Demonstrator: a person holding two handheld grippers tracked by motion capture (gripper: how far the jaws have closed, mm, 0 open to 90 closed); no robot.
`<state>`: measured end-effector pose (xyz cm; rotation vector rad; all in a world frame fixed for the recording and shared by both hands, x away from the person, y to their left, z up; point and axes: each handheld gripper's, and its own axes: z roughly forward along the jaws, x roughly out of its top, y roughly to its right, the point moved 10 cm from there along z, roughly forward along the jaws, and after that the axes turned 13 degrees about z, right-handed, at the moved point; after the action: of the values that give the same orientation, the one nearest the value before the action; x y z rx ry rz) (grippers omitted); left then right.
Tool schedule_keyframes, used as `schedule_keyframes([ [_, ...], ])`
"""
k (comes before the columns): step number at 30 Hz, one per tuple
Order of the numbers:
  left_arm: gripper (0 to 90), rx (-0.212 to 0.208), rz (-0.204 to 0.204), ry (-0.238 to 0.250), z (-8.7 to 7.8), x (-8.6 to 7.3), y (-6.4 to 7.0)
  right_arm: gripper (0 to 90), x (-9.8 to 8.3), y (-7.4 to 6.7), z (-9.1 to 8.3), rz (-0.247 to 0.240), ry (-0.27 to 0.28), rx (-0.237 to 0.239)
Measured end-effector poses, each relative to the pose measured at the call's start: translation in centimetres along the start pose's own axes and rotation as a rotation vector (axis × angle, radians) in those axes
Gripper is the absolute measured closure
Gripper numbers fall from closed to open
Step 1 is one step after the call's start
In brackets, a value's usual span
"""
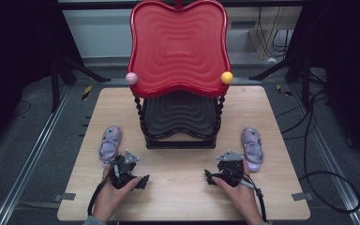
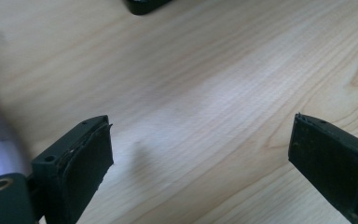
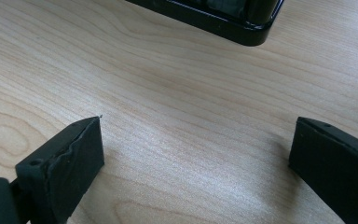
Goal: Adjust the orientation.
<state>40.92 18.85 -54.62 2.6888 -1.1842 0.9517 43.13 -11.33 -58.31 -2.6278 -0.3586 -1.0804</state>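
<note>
Sandals beside empty tiered tray

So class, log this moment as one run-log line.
left gripper: open, empty, beside left sandal | right gripper: open, empty, beside right sandal | red-topped rack: mid-table

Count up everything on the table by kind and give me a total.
Lilac children's sandals: 2, left sandal and right sandal
Two-tier tray stands, red tray over black tray: 1, stand
Handheld grippers, both open and empty: 2, left gripper and right gripper
Total: 5
</note>
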Motion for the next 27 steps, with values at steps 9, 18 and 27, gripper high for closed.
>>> schedule_keyframes([
  [9, 7.4, 0.049, -0.028, -0.053, -3.4, 0.0, -4.6, 3.4, 0.0, 0.0, 0.0, 0.002, -0.001, 0.001],
  [18, 11.5, 0.074, -0.083, -0.063, -5.4, -0.1, -8.0, 3.4, 0.0, 0.0, 0.0, -0.001, 0.0, 0.001],
  [27, 22.5, 0.094, -0.112, -0.125, -6.5, -0.6, -11.5, 3.4, 0.0, 0.0, 0.0, -0.001, 0.0, 0.001],
])
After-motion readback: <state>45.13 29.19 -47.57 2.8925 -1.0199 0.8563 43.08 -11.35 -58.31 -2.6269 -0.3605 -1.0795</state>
